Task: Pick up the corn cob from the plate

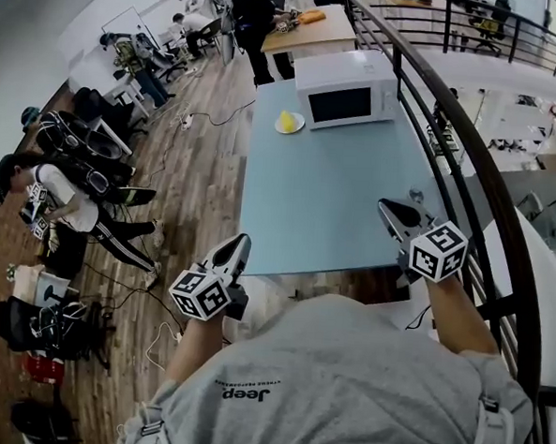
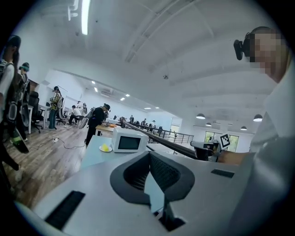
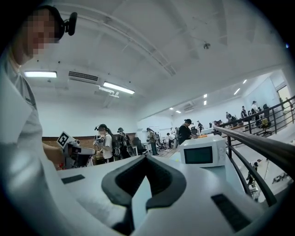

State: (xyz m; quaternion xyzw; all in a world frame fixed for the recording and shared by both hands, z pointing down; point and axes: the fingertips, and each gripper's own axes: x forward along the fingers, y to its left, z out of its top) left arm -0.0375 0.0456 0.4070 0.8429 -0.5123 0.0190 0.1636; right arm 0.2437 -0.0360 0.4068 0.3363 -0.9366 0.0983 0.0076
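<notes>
The yellow corn cob lies on a small white plate at the far end of the light blue table, just left of the microwave. In the left gripper view the corn cob shows small and far ahead. My left gripper hangs at the table's near left edge, jaws shut and empty. My right gripper is over the table's near right part, jaws together with nothing in them. Both are far from the plate. The right gripper view does not show the cob.
A white microwave stands at the table's far end, right of the plate. A black railing runs along the table's right side. People, chairs and bags fill the wooden floor to the left. Another table stands beyond.
</notes>
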